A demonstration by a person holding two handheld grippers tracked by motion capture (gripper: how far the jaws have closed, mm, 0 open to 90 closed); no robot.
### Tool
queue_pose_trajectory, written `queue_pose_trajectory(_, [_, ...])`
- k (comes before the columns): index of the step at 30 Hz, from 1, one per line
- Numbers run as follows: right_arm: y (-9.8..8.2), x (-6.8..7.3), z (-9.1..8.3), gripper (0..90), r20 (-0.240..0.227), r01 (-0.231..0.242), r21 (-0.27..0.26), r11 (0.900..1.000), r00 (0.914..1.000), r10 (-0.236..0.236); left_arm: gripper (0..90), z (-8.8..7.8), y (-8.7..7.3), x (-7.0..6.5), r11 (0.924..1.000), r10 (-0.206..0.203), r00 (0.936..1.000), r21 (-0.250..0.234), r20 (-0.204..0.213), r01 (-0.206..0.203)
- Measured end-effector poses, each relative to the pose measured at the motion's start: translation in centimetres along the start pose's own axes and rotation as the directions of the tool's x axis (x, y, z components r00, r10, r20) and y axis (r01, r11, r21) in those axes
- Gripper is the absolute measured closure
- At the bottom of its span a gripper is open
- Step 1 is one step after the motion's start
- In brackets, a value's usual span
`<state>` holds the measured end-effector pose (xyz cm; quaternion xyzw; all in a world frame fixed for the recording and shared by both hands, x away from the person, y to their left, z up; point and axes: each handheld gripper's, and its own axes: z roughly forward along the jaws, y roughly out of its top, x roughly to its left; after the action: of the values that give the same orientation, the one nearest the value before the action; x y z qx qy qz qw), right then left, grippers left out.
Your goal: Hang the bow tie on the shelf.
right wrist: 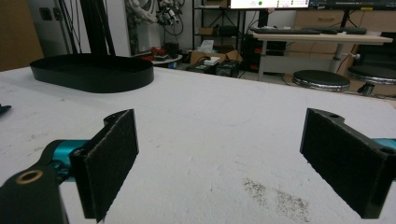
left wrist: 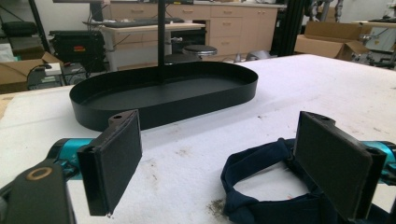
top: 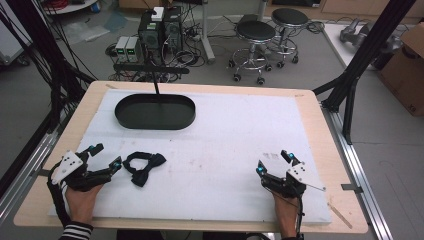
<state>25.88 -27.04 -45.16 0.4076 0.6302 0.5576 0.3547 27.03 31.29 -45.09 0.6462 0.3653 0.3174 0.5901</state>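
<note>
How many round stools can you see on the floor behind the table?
2. One stool stands on the floor just beyond the table's far edge; the other stool is right behind it, farther back and to the right. More could be hidden outside the picture.

High view: overhead from near edge, facing far across the tabletop [top: 225,145]. Both claw views: low, close to surface, facing far; all share the black tray [top: 155,111].

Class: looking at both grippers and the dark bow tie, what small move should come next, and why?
Probably ease the left gripper toward the dark navy fabric bow tie: its fingers stand open, the tie lies just beside them, ungripped, and the black oval metal tray waits beyond.
</note>
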Motion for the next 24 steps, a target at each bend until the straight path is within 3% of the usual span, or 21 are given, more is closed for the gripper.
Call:
queue_pose_trajectory(9, [0.0, 0.0, 0.0, 10.4, -0.001, 0.003, 0.0, 1.0, 1.0, -0.003, 15.6, -0.1, 0.2, 0.1, 0.9998, -0.021, 0.999, 0.007, 0.039, 0.021])
queue_pose_trajectory(16, [0.0, 0.0, 0.0, 10.4, -0.005, 0.001, 0.0, 1.0, 1.0, -0.001, 15.4, -0.1, 2.4, -0.1, 0.9991, -0.026, 0.9984, 0.036, 0.051, 0.024])
queue_pose_trajectory(19, [0.0, 0.0, 0.0, 10.4, -0.007, 0.0, 0.001, 1.0, 1.0, 0.0, 15.4, 0.2, 3.9, -0.5, 0.9955, -0.021, 0.9975, 0.094, 0.067, 0.015])
queue_pose_trajectory(22, [0.0, 0.0, 0.0, 10.4, -0.007, 0.0, 0.001, 1.0, 1.0, 0.0, 15.4, 0.3, 4.4, -0.8, 0.9928, -0.025, 0.9971, 0.119, 0.072, 0.017])
queue_pose_trajectory(24, [0.0, 0.0, 0.0, 10.4, -0.009, 0.0, 0.002, 1.0, 1.0, 0.0, 15.3, 0.6, 4.9, -1.2, 0.9866, -0.038, 0.9958, 0.161, 0.083, 0.024])
